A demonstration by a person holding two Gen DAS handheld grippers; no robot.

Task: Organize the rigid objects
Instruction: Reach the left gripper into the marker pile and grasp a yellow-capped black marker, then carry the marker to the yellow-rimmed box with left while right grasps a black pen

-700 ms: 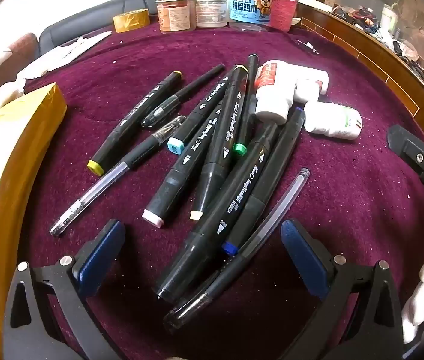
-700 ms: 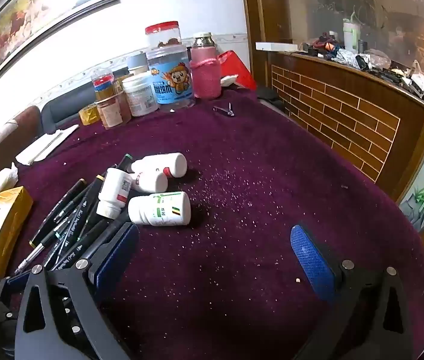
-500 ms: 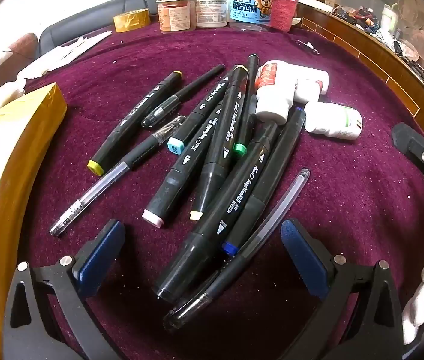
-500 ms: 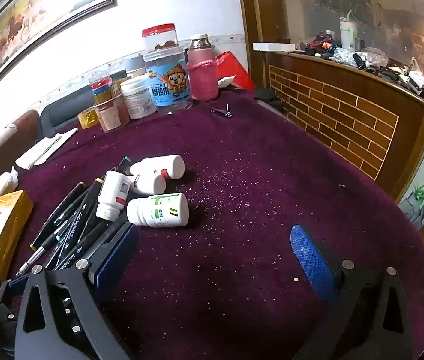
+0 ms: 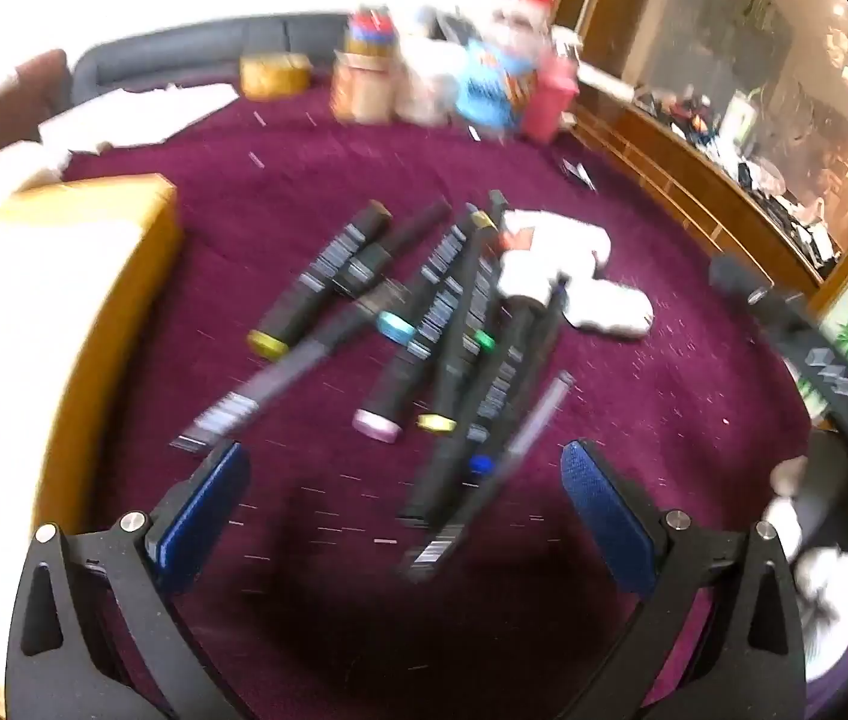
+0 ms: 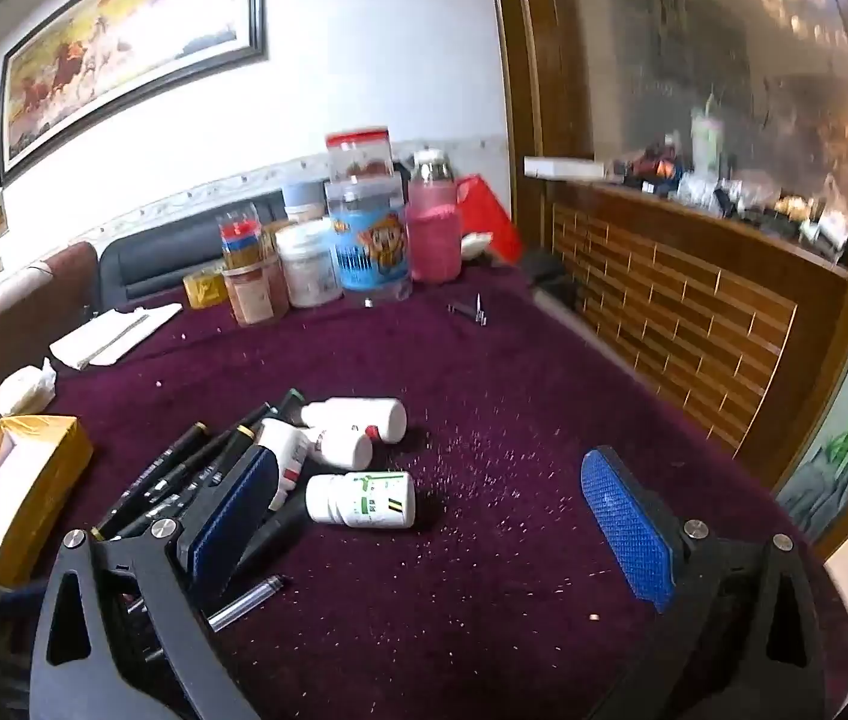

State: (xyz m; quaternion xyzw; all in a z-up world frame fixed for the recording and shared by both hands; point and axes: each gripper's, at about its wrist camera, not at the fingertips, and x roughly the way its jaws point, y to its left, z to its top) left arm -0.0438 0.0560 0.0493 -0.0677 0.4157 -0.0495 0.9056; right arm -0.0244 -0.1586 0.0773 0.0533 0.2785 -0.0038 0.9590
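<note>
On the purple tablecloth [image 6: 484, 540] a heap of black markers and pens [image 5: 454, 348] is seen, roughly ten in all, though the left wrist view is smeared and an exact count cannot be made. Just to the right of the heap, touching it, four white bottles [image 6: 357, 420] are counted lying on their sides, one with a green label [image 6: 360, 499] nearest the camera. To the left of the heap an open yellow box [image 5: 123, 252] is placed. Compared with the earlier frames, the left view is now blurred and the heap is seen farther off and smaller, with more of the far table edge shown; the right view has tilted up, so more wall and the framed painting [image 6: 123, 42] are revealed. The left gripper [image 5: 399, 510] is held with its blue pads spread wide, nothing pinched, the heap's near end between them. The right gripper [image 6: 424, 516] is likewise spread and empty. Behind the heap about six jars and tubs [image 6: 339, 252] are clustered, nothing blocking the way.
</note>
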